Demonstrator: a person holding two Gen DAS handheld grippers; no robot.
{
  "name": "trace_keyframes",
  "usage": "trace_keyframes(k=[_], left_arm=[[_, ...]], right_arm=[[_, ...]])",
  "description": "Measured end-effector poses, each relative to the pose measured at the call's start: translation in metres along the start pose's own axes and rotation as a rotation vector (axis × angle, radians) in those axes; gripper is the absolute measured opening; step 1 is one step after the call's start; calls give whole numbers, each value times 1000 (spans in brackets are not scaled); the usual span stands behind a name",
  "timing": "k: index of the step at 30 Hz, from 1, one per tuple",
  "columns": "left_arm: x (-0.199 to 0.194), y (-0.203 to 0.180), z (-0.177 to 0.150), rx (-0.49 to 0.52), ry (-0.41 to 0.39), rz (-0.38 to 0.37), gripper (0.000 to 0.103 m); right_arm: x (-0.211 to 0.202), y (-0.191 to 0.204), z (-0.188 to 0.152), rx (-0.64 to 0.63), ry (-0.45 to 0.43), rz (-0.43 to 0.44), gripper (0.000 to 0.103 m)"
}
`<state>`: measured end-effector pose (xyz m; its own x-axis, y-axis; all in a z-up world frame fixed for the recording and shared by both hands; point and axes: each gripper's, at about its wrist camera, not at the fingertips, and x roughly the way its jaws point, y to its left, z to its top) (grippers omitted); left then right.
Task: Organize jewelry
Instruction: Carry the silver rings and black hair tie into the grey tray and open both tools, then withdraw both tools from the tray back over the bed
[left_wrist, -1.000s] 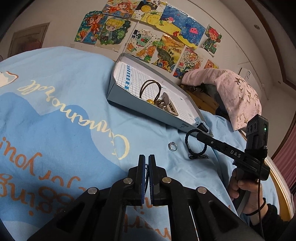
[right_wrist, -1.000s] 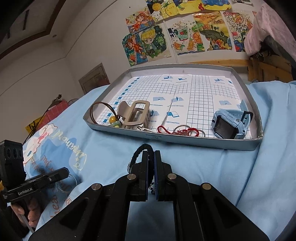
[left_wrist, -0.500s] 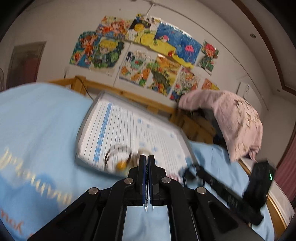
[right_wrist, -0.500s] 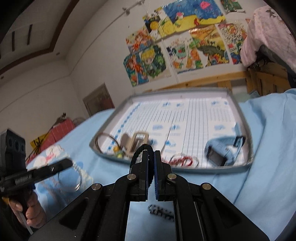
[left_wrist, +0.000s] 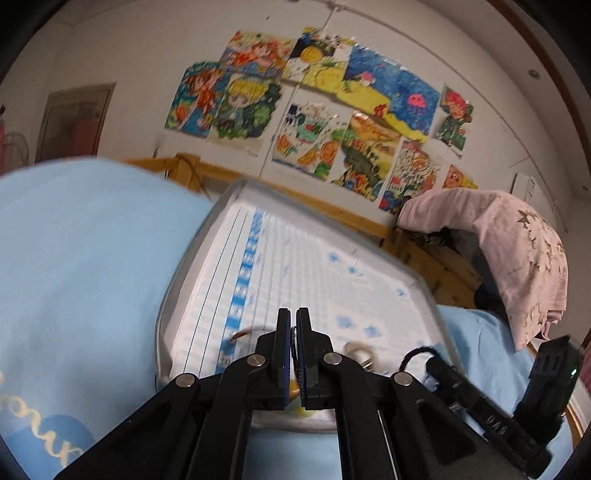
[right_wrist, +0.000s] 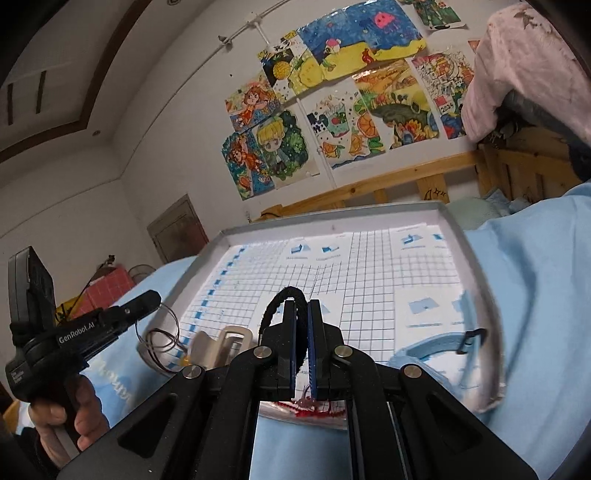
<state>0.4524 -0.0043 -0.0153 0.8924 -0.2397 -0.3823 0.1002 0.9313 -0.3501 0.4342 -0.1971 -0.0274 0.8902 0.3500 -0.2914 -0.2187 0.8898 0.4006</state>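
Left tool (left_wrist: 291, 332): pinched almost shut on a thin wire hoop (right_wrist: 177, 320), which hangs from the tips just beside the near left corner of the tray (right_wrist: 332, 218). Gripped at the handle by a hand (right_wrist: 62, 413) at the far left of the right wrist view. Aimed slightly downward over the near rim of the tray.

Grey tray lined with white gridded paper, resting on the light blue bed cover (left_wrist: 92, 258). Along its near edge, from the left: brown hair ties (right_wrist: 155, 343) looped together, then a small yellow bead (right_wrist: 185, 360), then a beige hair claw (right_wrist: 218, 343) touching or just beside the bead. Farther right, a red cord (right_wrist: 314, 404) against the near rim, partly hidden behind the right tool. At the near right corner, a pale blue watch (right_wrist: 432, 345) lying on its side. Far half of the tray bare paper only.

Right tool (right_wrist: 301, 314): closed narrowly on a black braided loop (right_wrist: 282, 295), which arches up above the fingertips. Held over the near rim, about midway along it, right of the left tool.

Behind everything, bright drawings (right_wrist: 332, 92) on the white wall, and a pink cloth (left_wrist: 498, 240) draped at the far right.
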Motion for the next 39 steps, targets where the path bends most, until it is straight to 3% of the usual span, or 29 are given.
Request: trace_keyframes(k=[4, 11, 13, 15, 19, 21, 25, 29, 33, 39], left_arm=[[8, 6, -6, -15, 20, 8, 5], [5, 0, -9, 18, 19, 75, 5], [2, 0, -10, 10, 19, 79, 8], [0, -1, -9, 10, 13, 82, 20], [-9, -4, -9, 21, -23, 99, 41], [-14, -5, -9, 22, -41, 112, 63], [-31, -10, -11, 29, -74, 146, 80], [-61, -13, -13, 15, -118, 179, 102], [-101, -14, -10, -5, -165, 214, 103], [-160, -25, 0, -22, -204, 233, 103]], right_arm=[[21, -7, -22, -8, 60, -13, 5], [17, -8, -27, -24, 32, -1, 7], [13, -5, -27, -35, 16, 6, 18], [5, -4, -29, -44, -16, 16, 50], [-4, -4, -27, -50, -56, 21, 52], [-6, -6, -27, -48, -67, 20, 52], [-16, -6, -26, -51, -102, 4, 52], [-36, 0, -24, -55, -144, -37, 71], [-66, 9, -12, -46, -170, -78, 87], [-116, 38, 18, -72, -169, -110, 98]])
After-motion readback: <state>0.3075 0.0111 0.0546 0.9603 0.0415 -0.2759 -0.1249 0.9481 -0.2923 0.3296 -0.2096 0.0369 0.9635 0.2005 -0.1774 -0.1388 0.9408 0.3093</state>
